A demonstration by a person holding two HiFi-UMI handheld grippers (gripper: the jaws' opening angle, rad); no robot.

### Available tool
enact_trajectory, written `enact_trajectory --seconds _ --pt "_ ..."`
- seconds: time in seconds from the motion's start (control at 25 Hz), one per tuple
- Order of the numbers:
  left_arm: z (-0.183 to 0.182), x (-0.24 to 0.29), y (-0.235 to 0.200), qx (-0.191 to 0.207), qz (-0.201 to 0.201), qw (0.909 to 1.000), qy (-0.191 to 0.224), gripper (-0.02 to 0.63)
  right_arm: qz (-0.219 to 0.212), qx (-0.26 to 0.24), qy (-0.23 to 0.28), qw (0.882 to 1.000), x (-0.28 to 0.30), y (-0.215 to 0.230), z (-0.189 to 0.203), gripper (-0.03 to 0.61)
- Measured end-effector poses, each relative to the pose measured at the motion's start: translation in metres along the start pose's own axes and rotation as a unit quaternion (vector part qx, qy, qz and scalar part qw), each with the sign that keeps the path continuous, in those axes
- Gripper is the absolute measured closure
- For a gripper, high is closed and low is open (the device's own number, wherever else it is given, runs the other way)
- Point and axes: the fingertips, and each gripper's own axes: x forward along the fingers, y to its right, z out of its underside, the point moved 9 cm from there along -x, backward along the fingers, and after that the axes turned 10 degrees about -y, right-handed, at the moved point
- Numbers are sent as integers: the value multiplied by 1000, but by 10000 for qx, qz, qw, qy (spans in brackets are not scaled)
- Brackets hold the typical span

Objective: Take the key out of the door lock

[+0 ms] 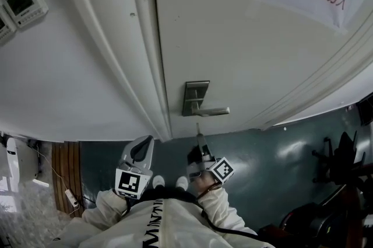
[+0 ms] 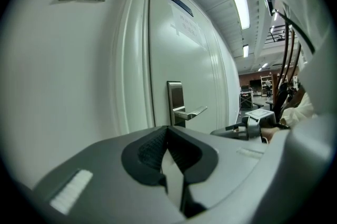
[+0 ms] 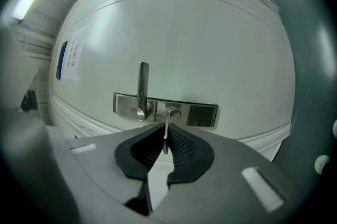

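Right gripper view | right gripper point(image 3: 165, 139) clamps key point(image 3: 167, 124); left gripper point(image 2: 168, 136) jaws closed, empty

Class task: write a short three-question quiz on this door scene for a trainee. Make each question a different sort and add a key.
1. True or false: the slim silver metal key is clamped between the jaws of the right gripper.
2. Multiple choice: the left gripper holds A) the key, B) a lever handle, C) nothing.
3. Short answer: going by the head view, is the key's tip inside the brushed steel lock plate on the white door, or clear of it?

Key
1. True.
2. C: its jaws are shut on nothing.
3. Clear of it: a small gap shows between the tip and the plate.
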Motion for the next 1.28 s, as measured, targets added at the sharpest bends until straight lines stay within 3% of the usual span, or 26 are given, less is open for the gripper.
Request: enact_trajectory --seconds 0.28,0.48,0.68,0.92,1.04,1.16,1.28 --pt "0 1 -1 -7 23 10000 43 615 304 -1113 -85 9933 -19 -29 -16 557" --pt "-1 0 -5 -66 -4 9999 113 615 628 -2208 -363 9726 -28 -58 -23 557" --pt "0 0 -9 -129 -17 9998 160 615 897 -3382 -595 9349 -36 -90 -16 557" --pt "0 -2 -10 -170 5 9997 163 615 1274 -4752 -542 8689 -34 -123 0 557" --pt "0 -5 -8 -204 -43 9996 186 615 1388 -5168 -483 8434 -34 -133 4 557" --pt "0 -8 -3 -294 -148 9992 215 615 1455 -5436 -495 8252 -38 -140 5 555" --pt "2 -13 0 -350 -247 9988 254 615 1404 -5492 -500 8223 -41 -145 6 557"
